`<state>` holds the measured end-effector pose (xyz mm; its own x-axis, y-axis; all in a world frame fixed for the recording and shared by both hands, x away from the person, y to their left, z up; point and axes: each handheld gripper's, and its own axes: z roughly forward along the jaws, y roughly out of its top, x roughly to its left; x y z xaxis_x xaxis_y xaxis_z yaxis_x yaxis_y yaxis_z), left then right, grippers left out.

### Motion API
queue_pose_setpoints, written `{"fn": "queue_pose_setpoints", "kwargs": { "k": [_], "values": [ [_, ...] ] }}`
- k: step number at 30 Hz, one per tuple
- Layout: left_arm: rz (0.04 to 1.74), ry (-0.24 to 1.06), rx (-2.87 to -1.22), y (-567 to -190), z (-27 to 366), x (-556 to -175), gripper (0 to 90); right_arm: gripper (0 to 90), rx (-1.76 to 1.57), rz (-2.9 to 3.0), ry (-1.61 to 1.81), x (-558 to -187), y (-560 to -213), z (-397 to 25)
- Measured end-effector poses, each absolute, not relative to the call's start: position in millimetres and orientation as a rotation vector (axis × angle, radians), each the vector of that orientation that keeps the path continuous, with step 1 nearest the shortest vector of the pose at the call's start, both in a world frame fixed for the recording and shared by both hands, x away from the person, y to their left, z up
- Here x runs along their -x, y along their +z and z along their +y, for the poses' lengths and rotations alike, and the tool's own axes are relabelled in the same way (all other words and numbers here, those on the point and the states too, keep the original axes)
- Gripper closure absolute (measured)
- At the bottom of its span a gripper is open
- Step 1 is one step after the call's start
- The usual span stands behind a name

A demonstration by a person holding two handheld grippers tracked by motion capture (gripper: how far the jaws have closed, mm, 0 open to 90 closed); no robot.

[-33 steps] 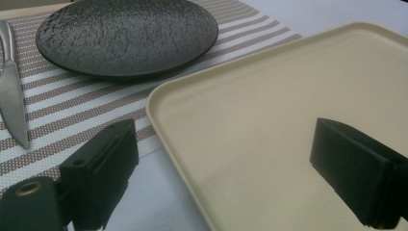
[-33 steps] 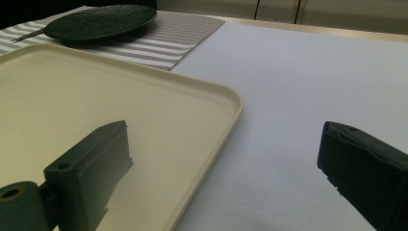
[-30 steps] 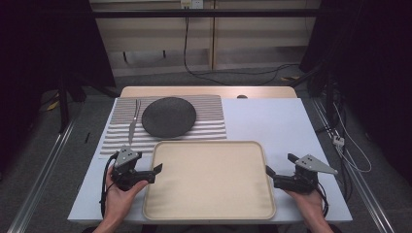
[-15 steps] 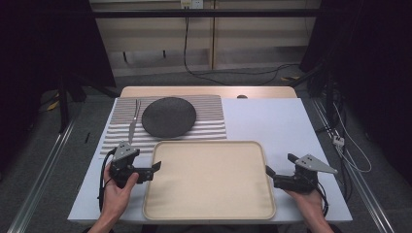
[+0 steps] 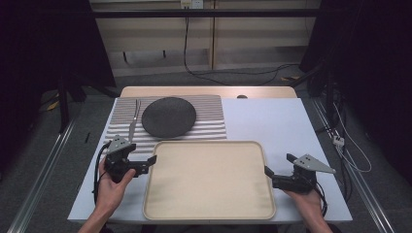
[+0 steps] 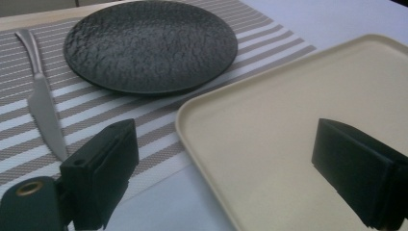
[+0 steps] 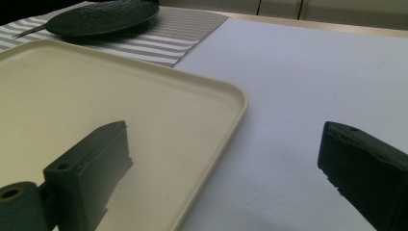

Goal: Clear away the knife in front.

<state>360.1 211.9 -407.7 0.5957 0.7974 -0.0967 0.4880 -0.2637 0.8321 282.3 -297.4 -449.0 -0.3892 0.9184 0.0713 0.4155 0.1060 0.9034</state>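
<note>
The beige tray lying flat on the bench between the wide-open left claw and right claw looks stiff, light and smooth, so I'd pinch its raised side rims at mid-length.

**Matt plastic, rough stoneware, brushed steel**

The cream tray looks like smooth matt plastic with a soft sheen along its rim. Beyond the tray, the black plate has a rough, pebbled, dull surface. Beside the plate, the knife is satin-finished metal. Both lie on a woven cloth placemat with grey and white stripes. The table is smooth, matt white. The jaws are dull black plastic.
</note>
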Motion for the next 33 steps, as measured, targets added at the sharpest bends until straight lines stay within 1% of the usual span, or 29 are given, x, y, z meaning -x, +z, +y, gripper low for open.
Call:
{"fn": "queue_pose_setpoints", "kwargs": {
  "k": [4, 8, 13, 17, 23, 27, 28, 30, 33],
  "values": [
    [1.044, 0.441, -1.932, -403.7, 216.5, -368.1, 9.6, 4.1, -1.299, 1.864, 1.248, -282.4, -449.0, -297.8],
    [1.024, 0.426, -1.939, -400.9, 220.3, -373.8, 9.5, 4.1, -1.299, 1.867, 1.251, -282.2, -448.8, -297.4],
    [1.011, 0.441, -1.946, -395.9, 223.9, -383.1, 9.2, 4.1, -1.299, 1.869, 1.252, -282.2, -448.9, -297.4],
    [1.033, 0.466, -1.956, -390.9, 228.1, -397.5, 9.2, 4.1, -1.298, 1.871, 1.251, -282.2, -448.9, -297.5],
    [1.061, 0.460, -1.946, -388.6, 232.9, -411.0, 9.2, 4.1, -1.298, 1.877, 1.248, -283.1, -449.3, -296.7],
    [1.099, 0.478, -1.951, -384.4, 237.1, -420.5, 9.4, 4.2, -1.298, 1.879, 1.247, -283.1, -449.4, -296.7],
    [1.104, 0.474, -1.951, -383.6, 238.0, -423.1, 9.8, 4.2, -1.298, 1.879, 1.247, -283.1, -449.4, -296.7],
    [1.123, 0.505, -1.963, -381.2, 240.0, -431.3, 9.8, 4.2, -1.298, 1.879, 1.247, -283.2, -449.4, -296.7],
    [1.133, 0.500, -1.963, -380.0, 241.3, -437.7, 11.2, 4.2, -1.298, 1.880, 1.247, -283.5, -449.4, -296.1]
  ]
}}
